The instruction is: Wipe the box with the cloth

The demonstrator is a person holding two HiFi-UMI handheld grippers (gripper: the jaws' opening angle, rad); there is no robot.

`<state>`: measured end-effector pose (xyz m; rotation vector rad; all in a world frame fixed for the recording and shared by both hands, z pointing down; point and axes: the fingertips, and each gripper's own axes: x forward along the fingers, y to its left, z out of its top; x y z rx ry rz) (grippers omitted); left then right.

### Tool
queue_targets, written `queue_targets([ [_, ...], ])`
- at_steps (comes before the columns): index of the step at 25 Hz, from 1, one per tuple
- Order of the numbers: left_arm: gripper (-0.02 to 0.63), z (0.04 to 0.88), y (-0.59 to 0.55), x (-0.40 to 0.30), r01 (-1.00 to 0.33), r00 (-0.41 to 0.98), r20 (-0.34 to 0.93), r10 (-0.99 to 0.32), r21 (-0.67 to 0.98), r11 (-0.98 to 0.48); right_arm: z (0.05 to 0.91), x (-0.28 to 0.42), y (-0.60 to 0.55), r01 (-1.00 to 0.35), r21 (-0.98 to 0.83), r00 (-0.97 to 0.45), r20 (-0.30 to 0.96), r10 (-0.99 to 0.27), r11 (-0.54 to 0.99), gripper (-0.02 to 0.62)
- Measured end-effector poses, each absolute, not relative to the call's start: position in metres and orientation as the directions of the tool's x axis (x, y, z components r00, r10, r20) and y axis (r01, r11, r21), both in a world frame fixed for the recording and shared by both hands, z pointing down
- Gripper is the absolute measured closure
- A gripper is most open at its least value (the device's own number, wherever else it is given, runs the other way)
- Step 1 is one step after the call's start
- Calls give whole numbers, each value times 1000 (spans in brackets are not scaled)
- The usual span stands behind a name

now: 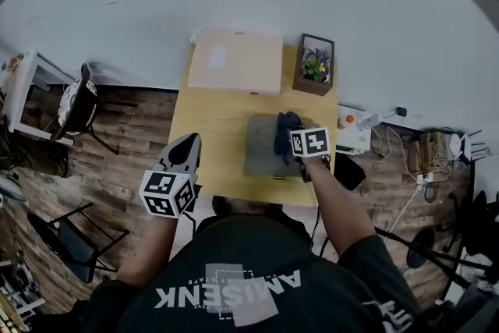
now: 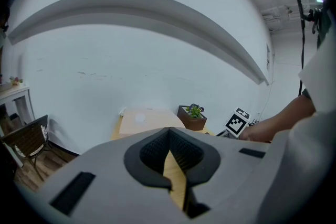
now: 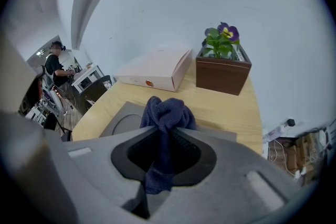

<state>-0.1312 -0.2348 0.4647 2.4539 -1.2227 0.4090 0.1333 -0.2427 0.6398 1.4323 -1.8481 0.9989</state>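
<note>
Head view steeply down over table (image 1: 210, 121), gripper views low, facing wall (image 2: 131, 60), sharing planter (image 3: 223, 75)

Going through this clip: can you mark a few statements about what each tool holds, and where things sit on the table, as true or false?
1. The right tool is shut on the dark blue cloth. True.
2. The left tool holds a corner of that cloth. False: it is shut on nothing, by the near left corner of the light wooden table.
3. The brown planter box with a purple flower stands to the right of the pale flat cardboard box at the table's far end. True.
4. The cloth lies on the pale cardboard box. False: it is over the flat grey rectangular piece in the table's middle.
</note>
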Motion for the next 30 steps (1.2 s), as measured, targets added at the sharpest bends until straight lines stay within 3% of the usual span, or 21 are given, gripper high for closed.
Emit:
queue_targets([
  [19, 604, 478, -252, -153, -685, 704, 436, -561, 208, -698, 639, 183, -228, -976, -199, -105, 794, -599, -93, 532],
  [30, 604, 475, -253, -150, -679, 705, 439, -557, 194, -708, 640, 230, -206, -964, -174, -20, 805, -594, -203, 532],
])
